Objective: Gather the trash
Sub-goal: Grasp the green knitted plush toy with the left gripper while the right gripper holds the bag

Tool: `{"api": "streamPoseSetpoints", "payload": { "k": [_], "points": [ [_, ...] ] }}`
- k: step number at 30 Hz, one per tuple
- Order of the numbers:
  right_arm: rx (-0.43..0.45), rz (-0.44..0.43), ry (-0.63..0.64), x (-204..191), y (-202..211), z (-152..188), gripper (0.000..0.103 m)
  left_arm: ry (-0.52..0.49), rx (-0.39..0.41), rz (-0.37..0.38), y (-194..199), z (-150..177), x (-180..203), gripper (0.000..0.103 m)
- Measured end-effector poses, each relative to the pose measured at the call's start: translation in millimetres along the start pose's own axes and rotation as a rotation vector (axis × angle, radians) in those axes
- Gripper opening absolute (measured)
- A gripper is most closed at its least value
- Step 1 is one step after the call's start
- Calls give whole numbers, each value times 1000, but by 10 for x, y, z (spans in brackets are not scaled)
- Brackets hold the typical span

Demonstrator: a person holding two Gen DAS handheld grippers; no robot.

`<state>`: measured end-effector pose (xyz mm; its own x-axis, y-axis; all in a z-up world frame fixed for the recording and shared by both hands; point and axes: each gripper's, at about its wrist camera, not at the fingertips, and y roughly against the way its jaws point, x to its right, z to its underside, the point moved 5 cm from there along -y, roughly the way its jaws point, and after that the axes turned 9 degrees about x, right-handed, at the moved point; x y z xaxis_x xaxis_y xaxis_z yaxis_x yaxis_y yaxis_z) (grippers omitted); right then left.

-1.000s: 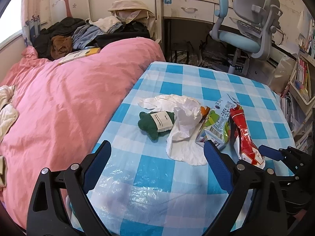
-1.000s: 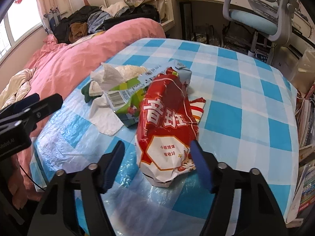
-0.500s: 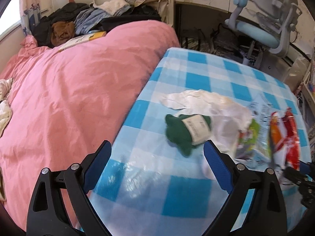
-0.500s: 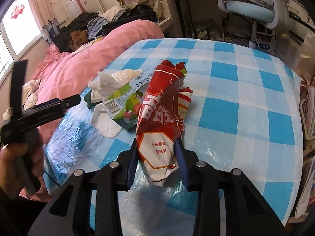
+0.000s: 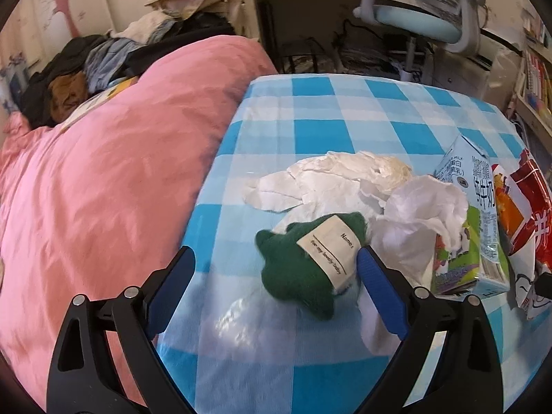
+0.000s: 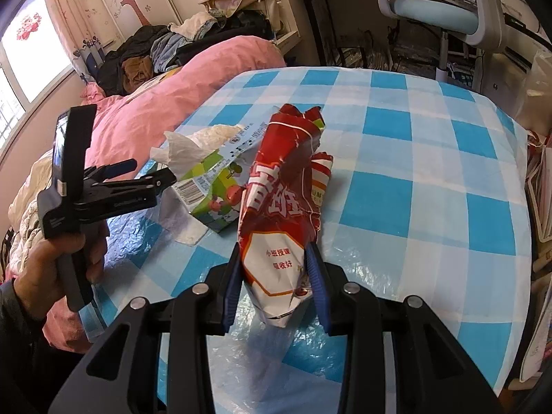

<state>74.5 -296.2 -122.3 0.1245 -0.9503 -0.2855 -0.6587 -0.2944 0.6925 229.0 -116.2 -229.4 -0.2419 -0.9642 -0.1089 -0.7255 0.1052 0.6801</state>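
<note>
Red snack bag clamped in right hand-held gripper, btm hidden; left hand-held gripper spread apart.

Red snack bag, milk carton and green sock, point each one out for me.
red snack bag (image 6: 276, 258), right wrist view, white label
milk carton (image 5: 483, 207), left wrist view, printed side
green sock (image 5: 293, 265), left wrist view, knitted body
</note>
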Motion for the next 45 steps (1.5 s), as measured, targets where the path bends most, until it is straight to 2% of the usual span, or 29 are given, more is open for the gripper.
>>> {"api": "streamPoseSetpoints", "payload": {
  "k": [1,2,4,5,7,10,14,27,36,45],
  "points": [
    [-2,0,0,3,-5,2,36,9,-7,36,-23,2,9,83],
    [-3,0,1,1,-12,2,36,16,-16,56,-40,7,19,65],
    [-5,1,5,-8,-15,3,36,16,-46,78,-56,32,49,44],
    [-7,1,7,-15,-18,6,36,7,-49,79,-38,40,66,38],
    [-9,-2,10,-29,-19,12,36,14,-68,94,1,62,74,36],
    [-5,-8,16,-53,14,21,36,79,-88,118,152,106,-6,35],
    [8,-24,15,-83,82,27,35,106,-74,130,461,156,-57,35],
    [108,-108,-11,-346,448,9,34,126,121,85,1543,283,182,36],
    [190,-159,-1,-578,742,85,34,157,202,58,1955,414,179,36],
    [238,-187,10,-768,1021,402,34,143,248,52,2271,645,292,36]
  ]
}}
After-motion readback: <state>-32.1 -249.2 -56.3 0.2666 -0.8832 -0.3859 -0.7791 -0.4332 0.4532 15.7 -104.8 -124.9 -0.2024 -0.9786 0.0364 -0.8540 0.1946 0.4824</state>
